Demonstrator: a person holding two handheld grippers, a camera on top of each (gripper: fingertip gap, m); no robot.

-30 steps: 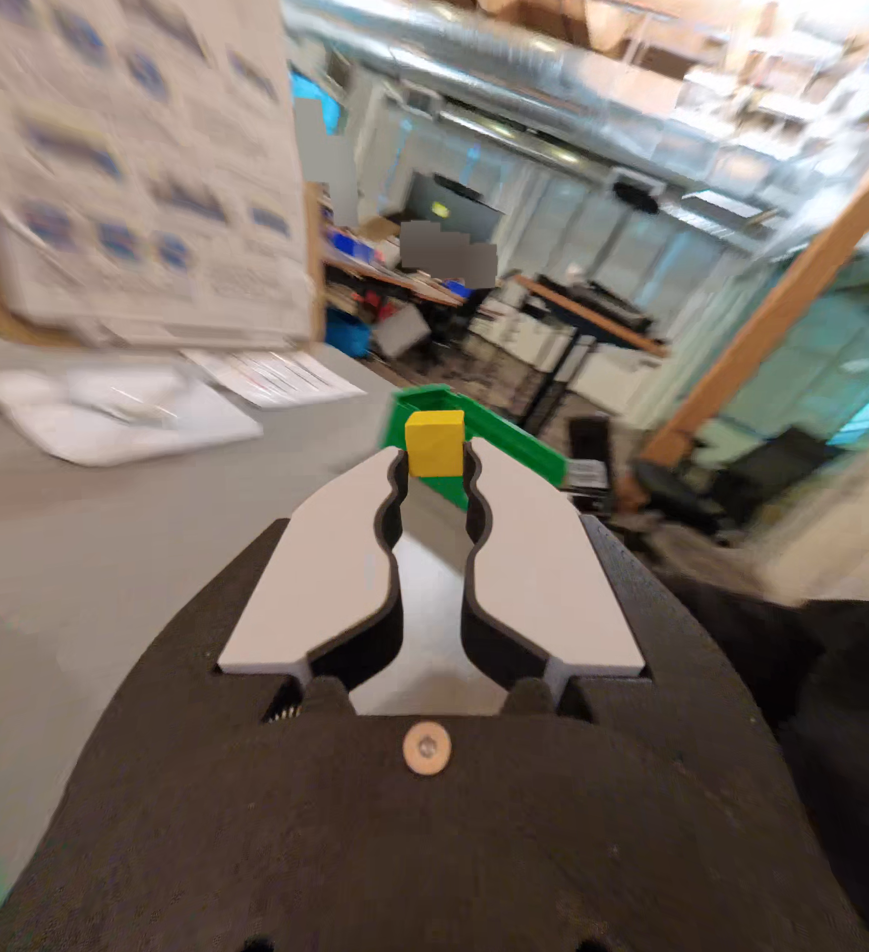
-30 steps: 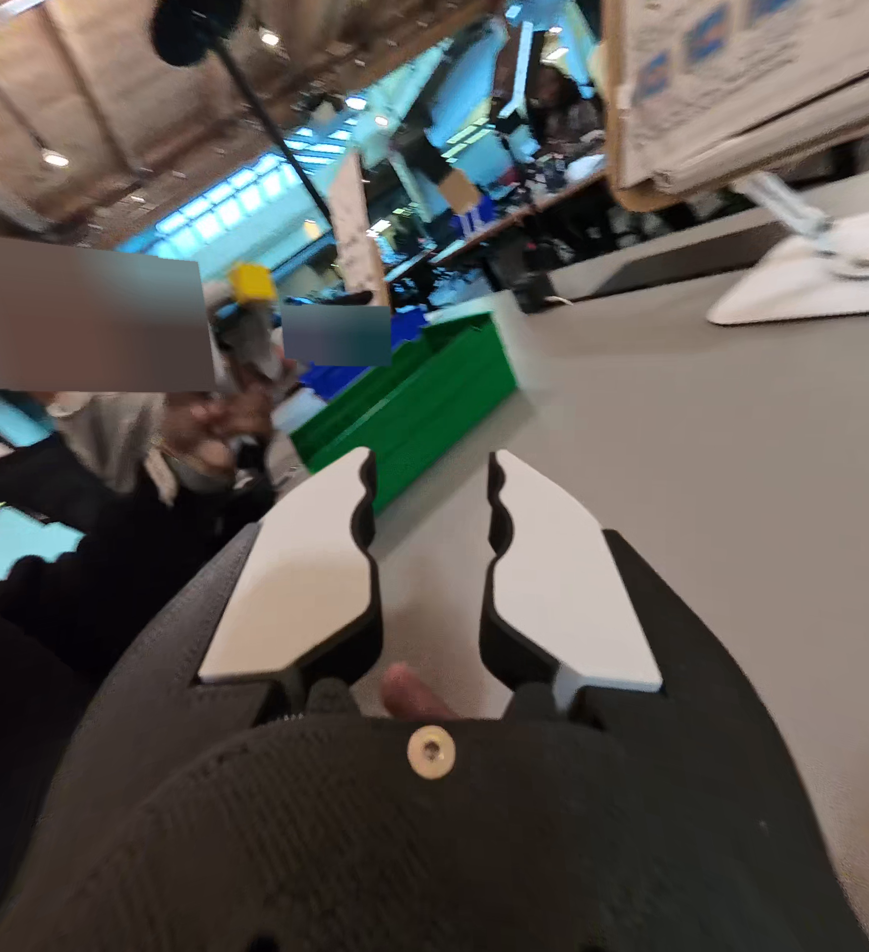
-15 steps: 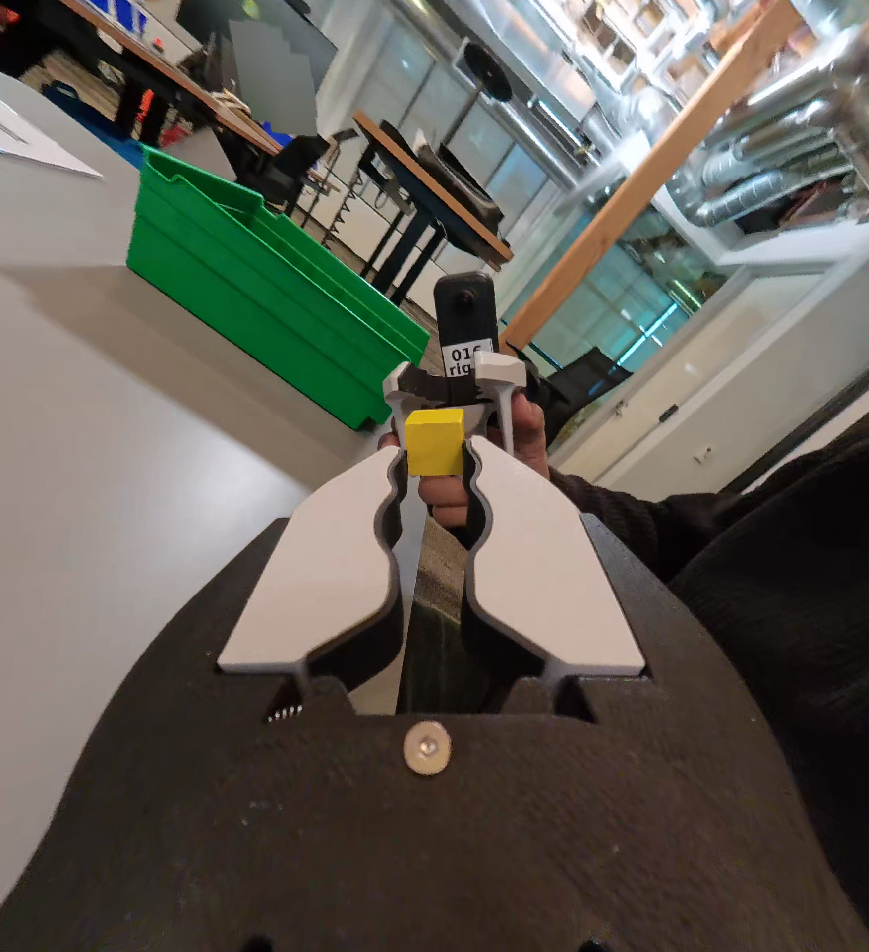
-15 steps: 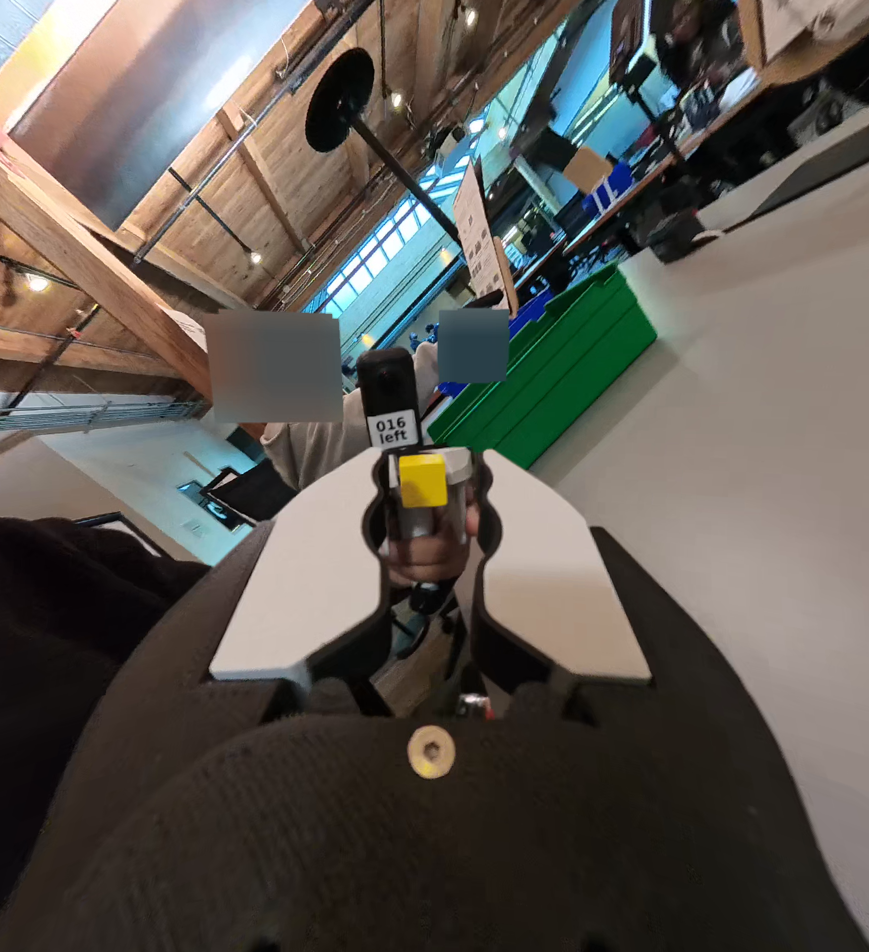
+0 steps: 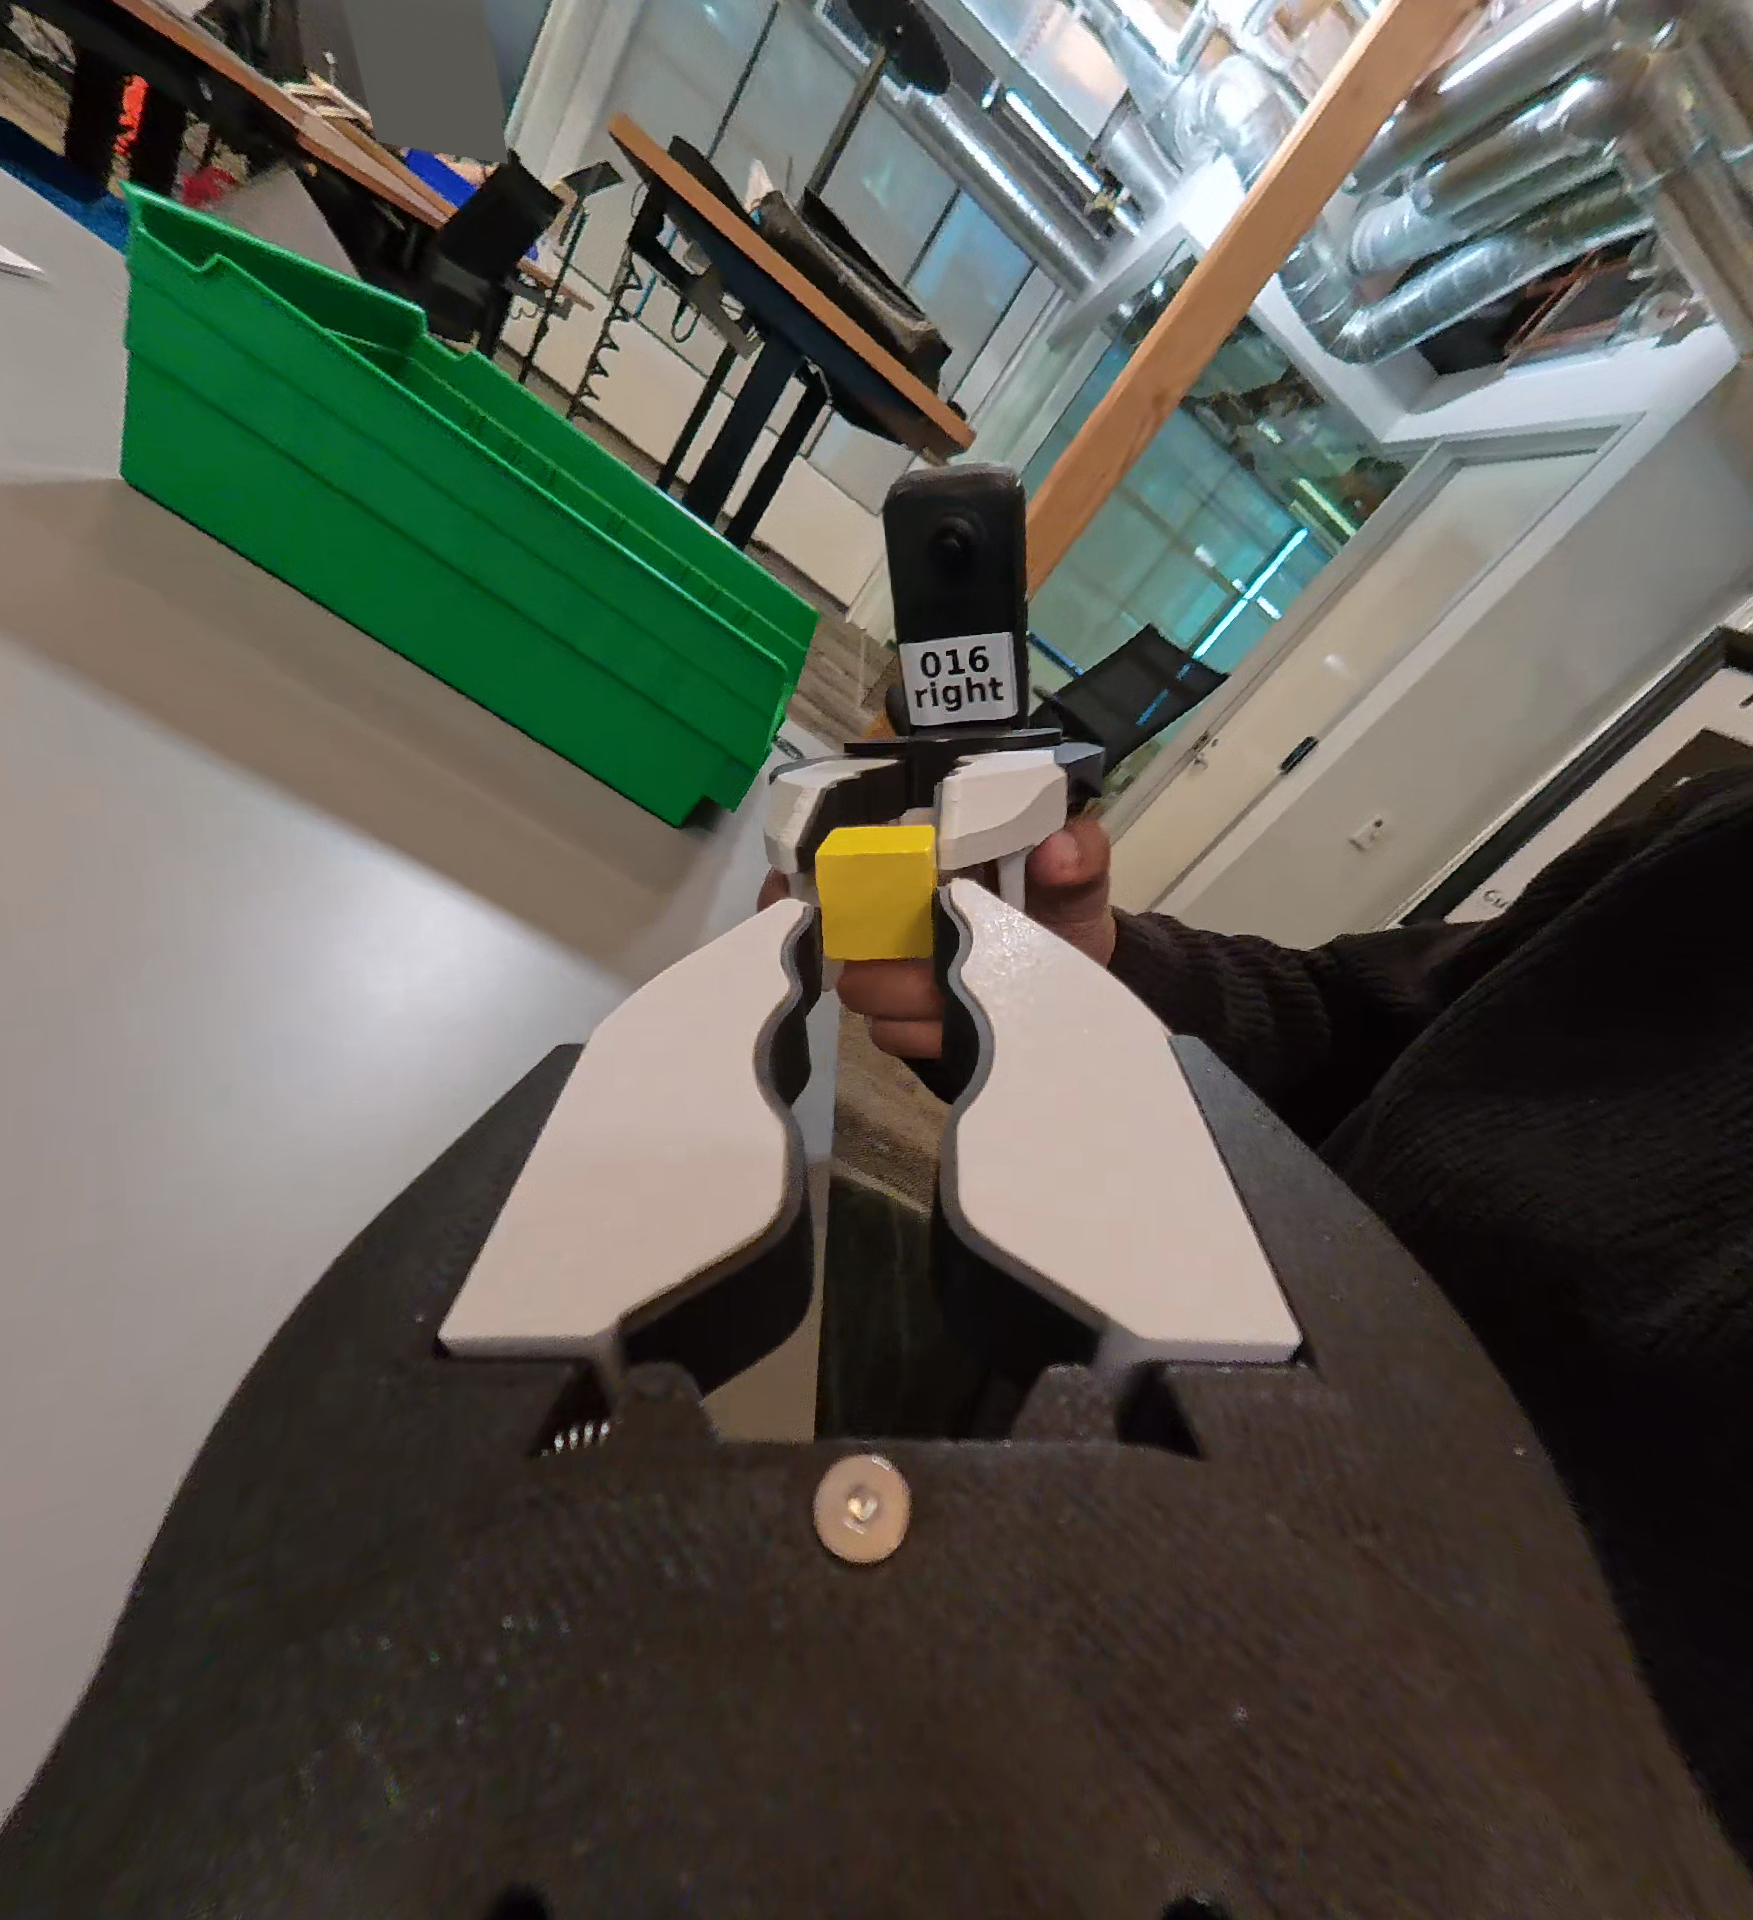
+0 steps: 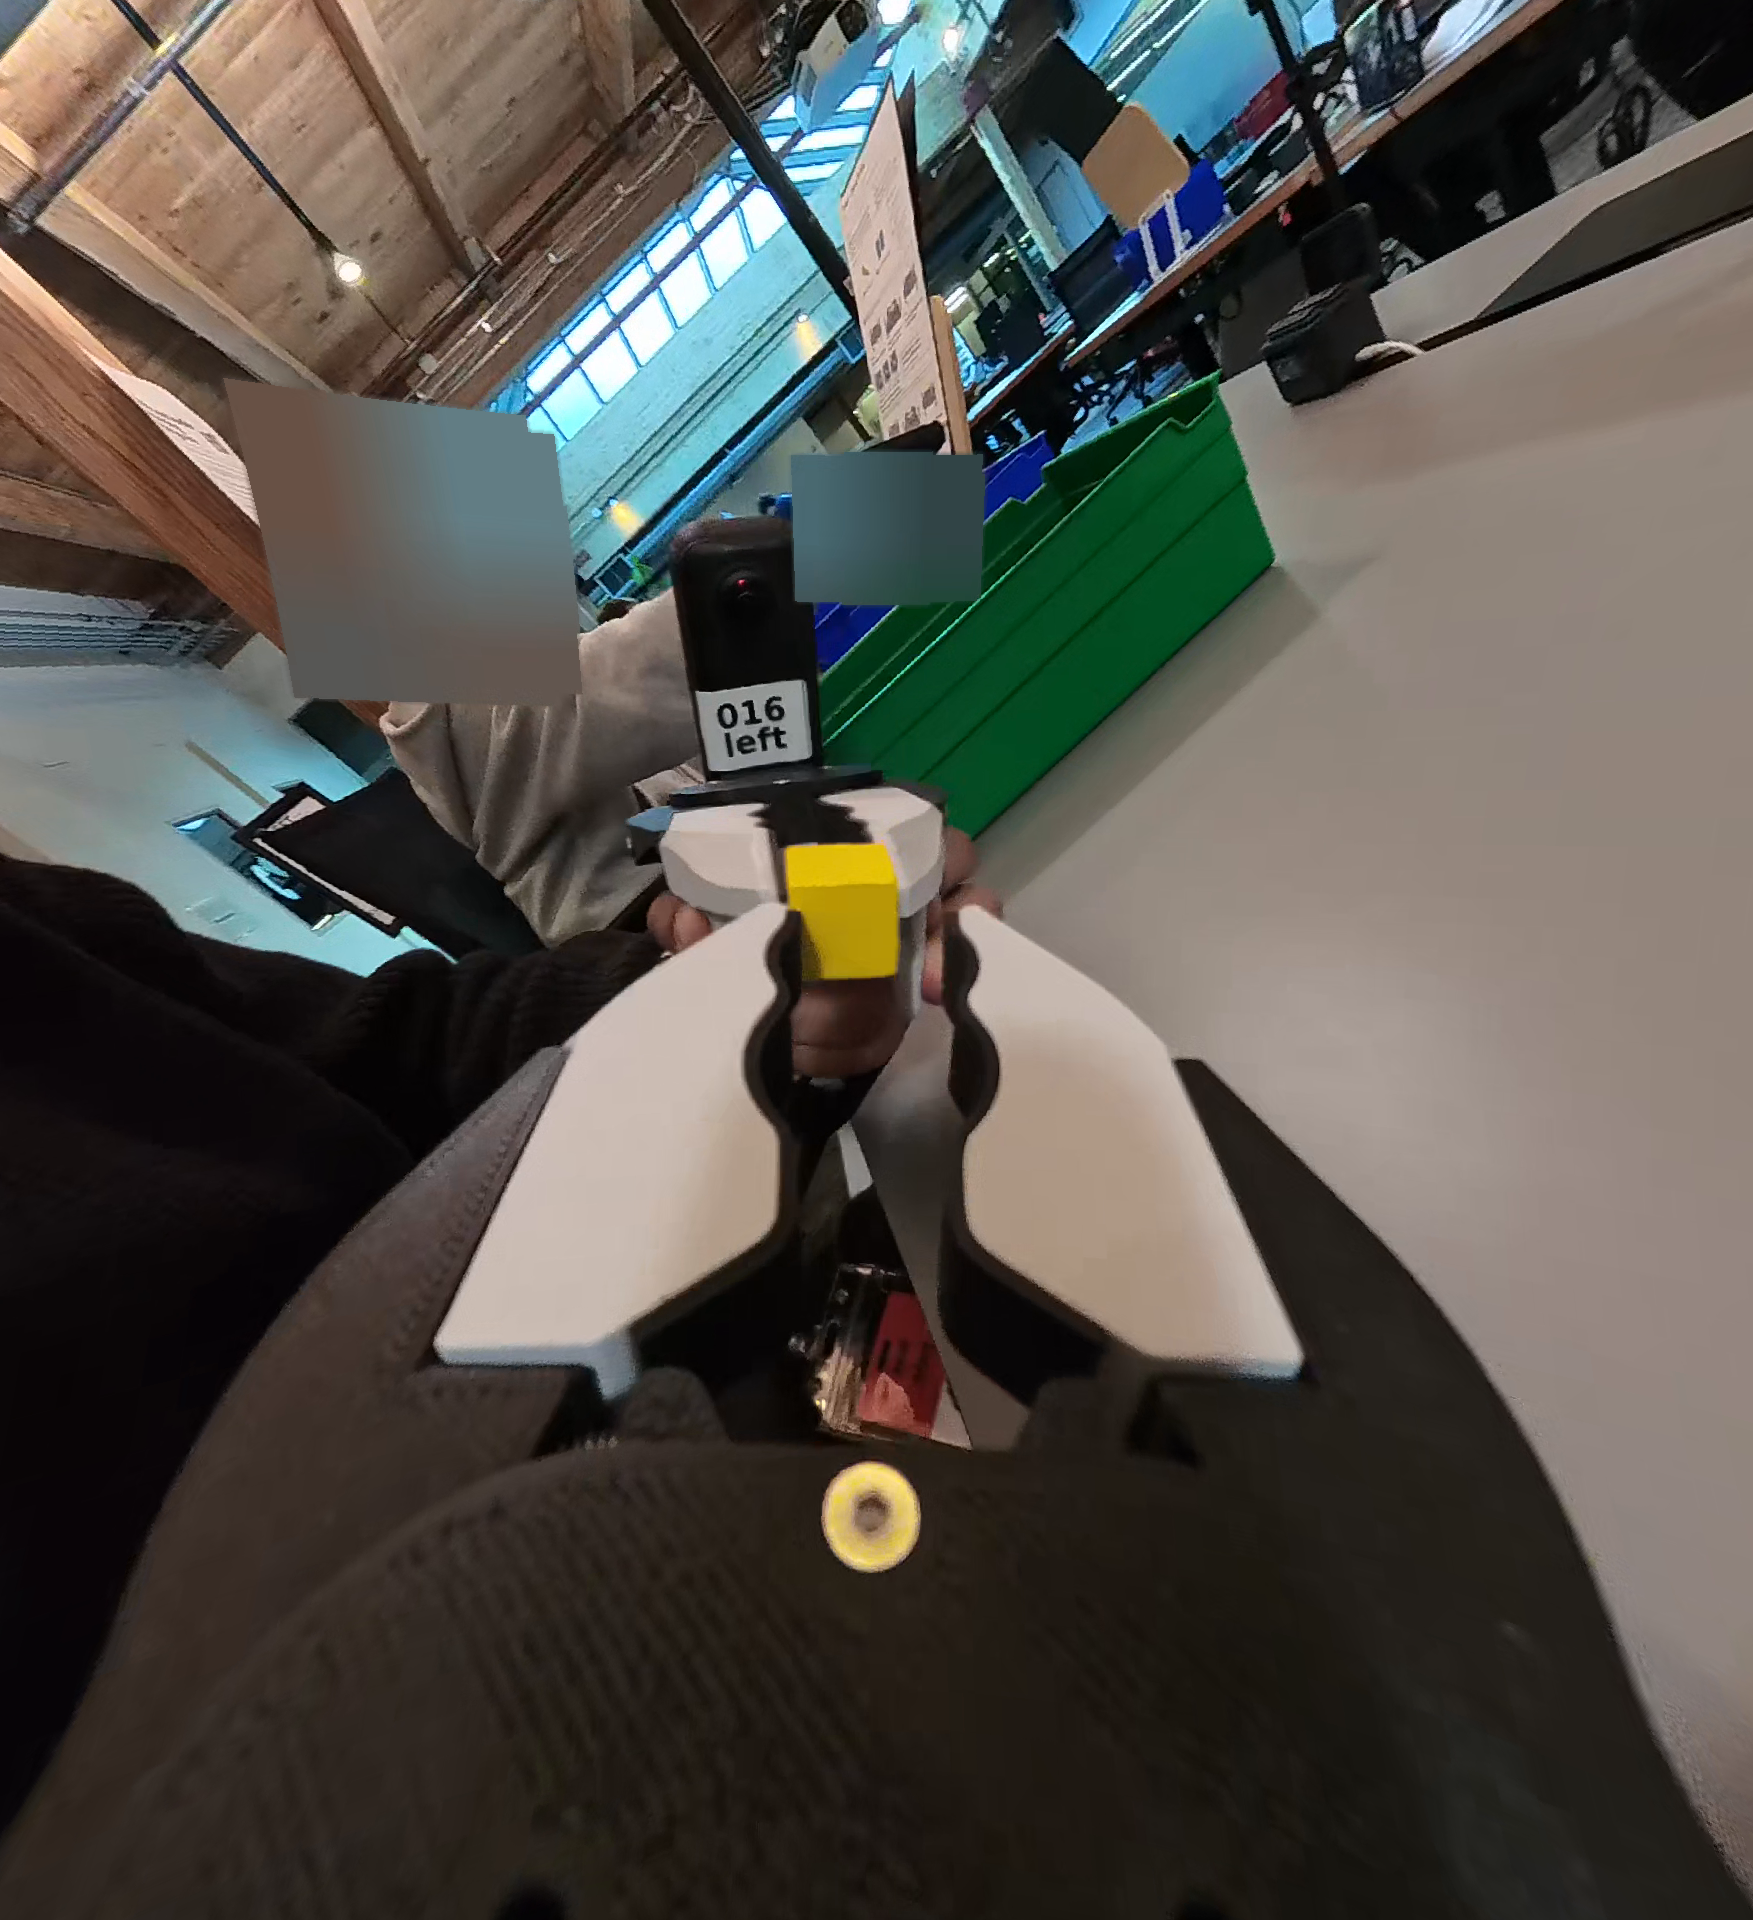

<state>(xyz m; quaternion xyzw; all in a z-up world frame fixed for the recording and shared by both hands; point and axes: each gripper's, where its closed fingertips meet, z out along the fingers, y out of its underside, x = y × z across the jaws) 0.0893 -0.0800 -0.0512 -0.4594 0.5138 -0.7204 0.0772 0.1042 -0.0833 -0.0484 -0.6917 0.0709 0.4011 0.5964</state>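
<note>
Just one yellow block (image 5: pixel 874 896), left tool (image 5: pixel 874 914).

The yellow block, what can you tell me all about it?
The yellow block is a small plain cube, bright yellow all over, with flat matte faces and crisp edges; it looks like painted wood or plastic. The left gripper pinches it at the very fingertips, one finger on each side, holding it in the air past the table edge. The right gripper faces it, open, with the block near its tips; whether they touch it is unclear.
</note>
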